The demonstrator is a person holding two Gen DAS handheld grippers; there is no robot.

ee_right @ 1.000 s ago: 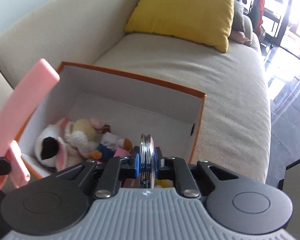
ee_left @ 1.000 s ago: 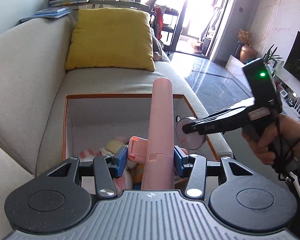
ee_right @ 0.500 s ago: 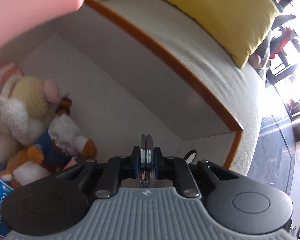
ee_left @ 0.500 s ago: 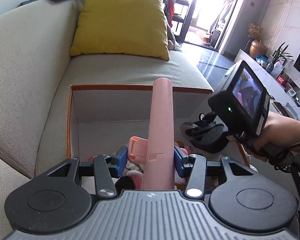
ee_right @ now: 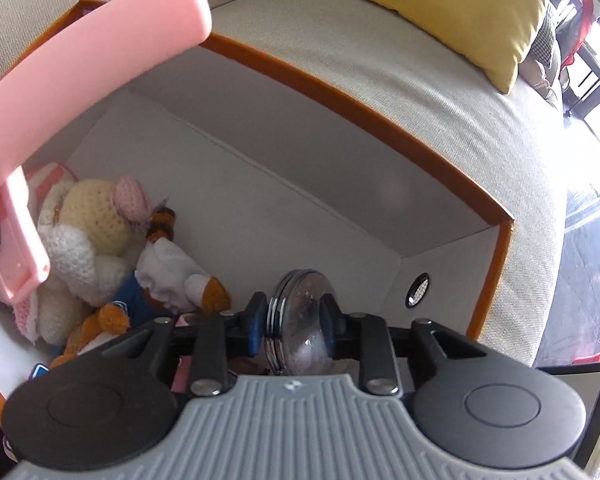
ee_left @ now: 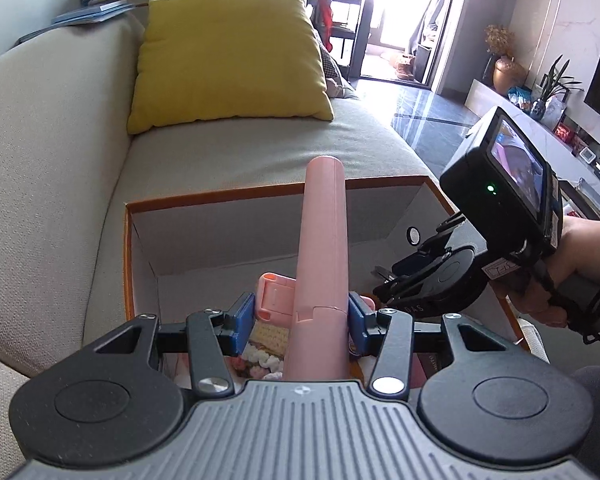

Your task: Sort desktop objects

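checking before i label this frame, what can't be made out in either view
- Left wrist view: box floor and toys, mostly hidden behind the left gripper and pink tube.
- Right wrist view: round mirror blurred; contact with the opening jaws of the right gripper unclear.
- Right wrist view: blue item cut off by the gripper body.

An open box (ee_left: 236, 200) sits on the sofa seat (ee_left: 228, 152), with a cushion (ee_left: 228, 56) behind it against the backrest. Soft toys (ee_right: 100, 236) lie inside the box at its left end. The left gripper (ee_left: 300, 320) holds a long tube (ee_left: 322, 248) over the box. The right gripper (ee_right: 296, 316) hangs inside the box at its right end, a round compact (ee_right: 300, 312) between its opening jaws.
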